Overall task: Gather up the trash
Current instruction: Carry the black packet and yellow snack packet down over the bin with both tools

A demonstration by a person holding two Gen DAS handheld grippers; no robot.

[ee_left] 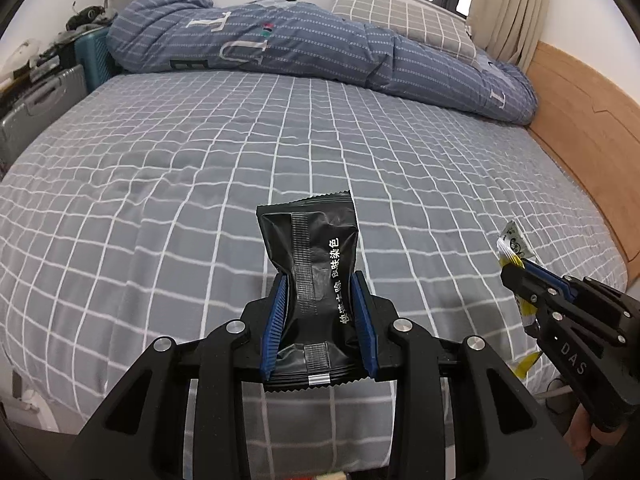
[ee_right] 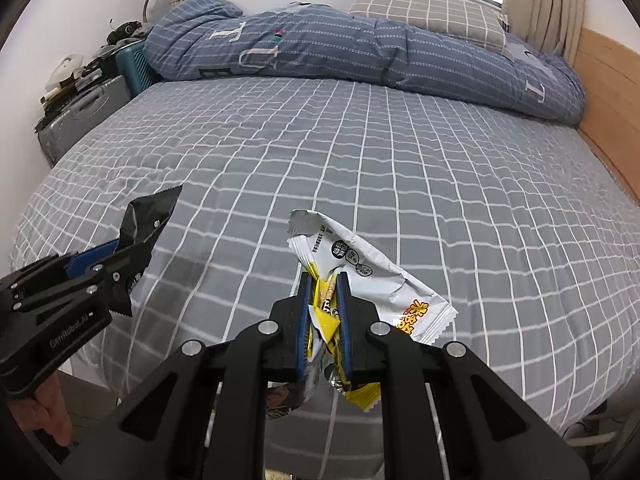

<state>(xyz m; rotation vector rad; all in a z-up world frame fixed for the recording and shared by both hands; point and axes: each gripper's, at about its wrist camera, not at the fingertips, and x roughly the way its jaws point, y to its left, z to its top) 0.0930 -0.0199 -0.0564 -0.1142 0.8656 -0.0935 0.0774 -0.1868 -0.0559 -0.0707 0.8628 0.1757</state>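
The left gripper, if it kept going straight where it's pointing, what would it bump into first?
Most likely the grey checked bedsheet. The left gripper, shut on a black wrapper, points downward at bare sheet, so the wrapper's tip would probably land first. The folded blue quilt lies far beyond. Depth is hard to judge.

Both tongs, the left tongs (ee_left: 320, 280) and the right tongs (ee_right: 323, 280), are matte black frames with ribbed blue pads (ee_left: 276, 320), round silver screws (ee_left: 236, 326) and white lettering on the side (one reads "DAS", the other "GenRobot.AI").
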